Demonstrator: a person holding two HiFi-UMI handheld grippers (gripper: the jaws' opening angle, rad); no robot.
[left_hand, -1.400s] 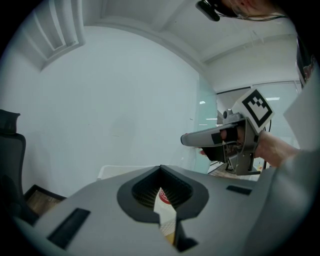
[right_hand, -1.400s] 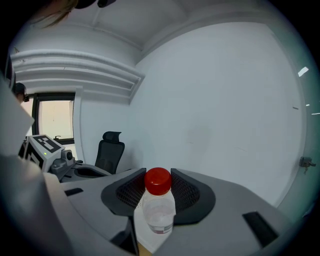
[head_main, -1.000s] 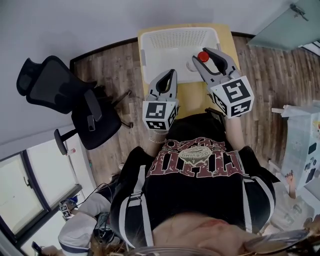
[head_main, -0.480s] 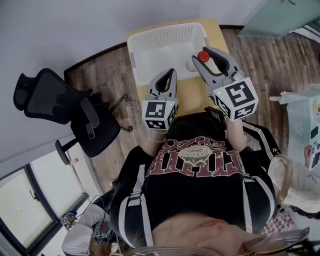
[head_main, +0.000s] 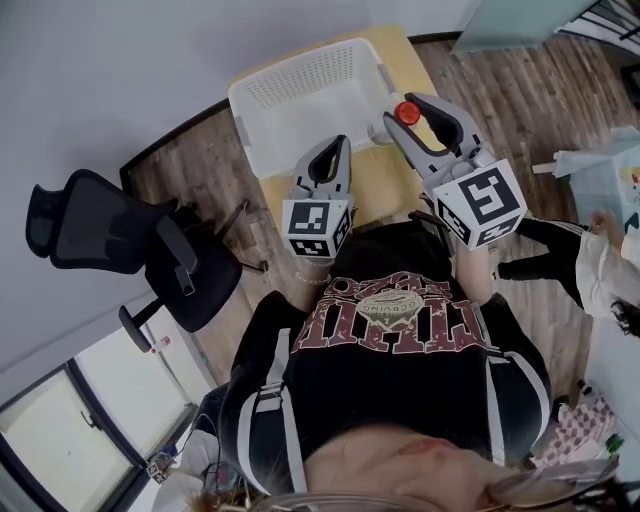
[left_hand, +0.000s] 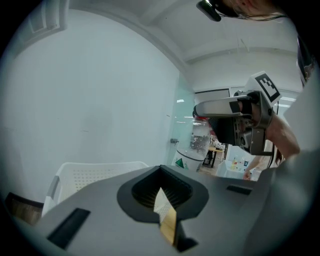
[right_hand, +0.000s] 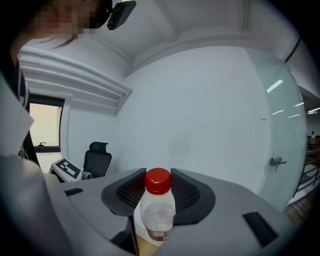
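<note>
Right claw (head_main: 404, 114) is clamping down on a clear plastic bottle (right_hand: 157, 212). The red cap (right_hand: 158, 180) is sitting right up at the tips, and both jaws are pressing on the bottle's sides just below it. In the right gripper view the bottle is standing straight up between the ribbed pads, and it's looking pretty much empty.

Left claw (head_main: 338, 148) isn't carrying anything. Its jaws are squeezed together down to a thin slit, and all that's showing through the slit is a bit of white and tan from whatever's underneath. It's hanging just to the left of the right claw. From its own camera the bottle is showing up off to the right, hanging in the other claw.

Both claws are hovering over a yellow tabletop (head_main: 385, 185). A white plastic basket (head_main: 268, 92) with perforated walls is sitting just ahead of and below the left claw. The bottle is riding near the basket's right edge, up in the air and not touching it. A black office chair (head_main: 110, 240) is parked on the wood floor (head_main: 215, 165), well off to the left claw's left.
</note>
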